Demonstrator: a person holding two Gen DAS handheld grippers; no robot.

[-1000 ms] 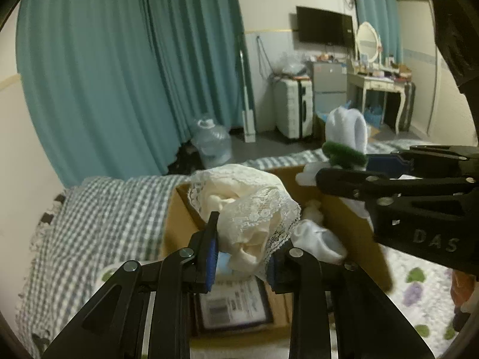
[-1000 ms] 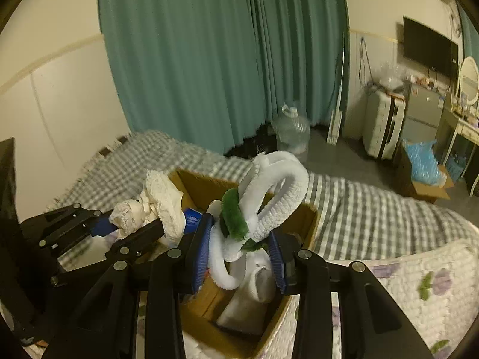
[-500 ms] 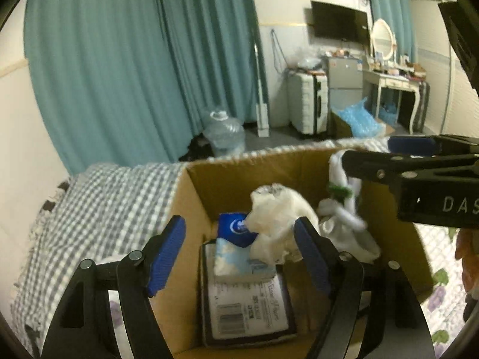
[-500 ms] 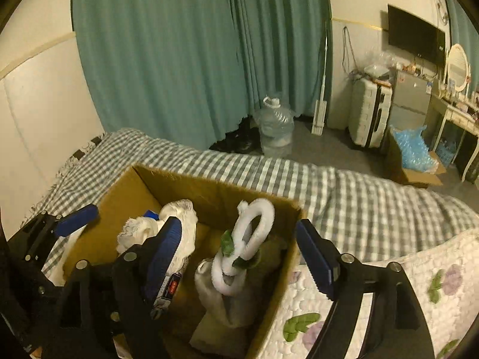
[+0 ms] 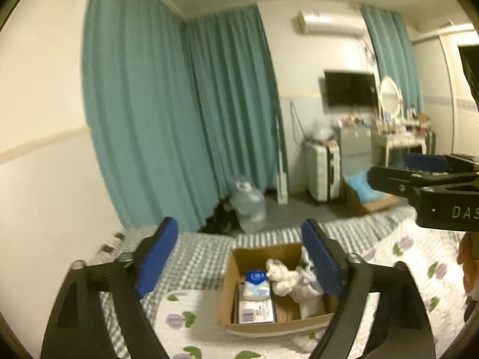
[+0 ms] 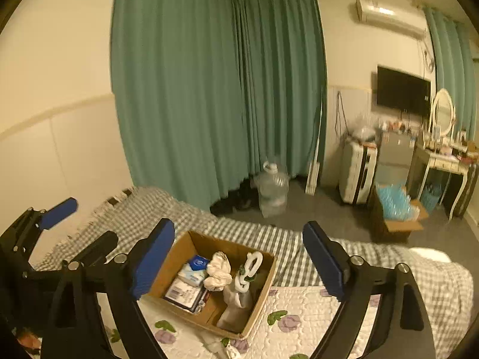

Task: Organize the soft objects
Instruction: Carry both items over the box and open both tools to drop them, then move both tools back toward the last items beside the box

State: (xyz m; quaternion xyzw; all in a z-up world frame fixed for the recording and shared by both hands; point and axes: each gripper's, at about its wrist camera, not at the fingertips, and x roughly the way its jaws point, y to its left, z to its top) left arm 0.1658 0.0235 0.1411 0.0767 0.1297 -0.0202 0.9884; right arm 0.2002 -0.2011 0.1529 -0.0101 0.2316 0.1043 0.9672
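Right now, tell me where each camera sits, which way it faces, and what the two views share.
Left wrist: on the left gripper, above the bed, looking down at the open brown cardboard box; its own open blue-padded fingers show, with the right gripper at right.
Right wrist: on the right gripper, facing the same box; its open fingers show, with the left gripper at left.
Shared: the box, the cream lace cloth, and the teal curtains.

Bed with floral quilt over checked blanket, open cardboard box resting on quilt, small soft item beside box
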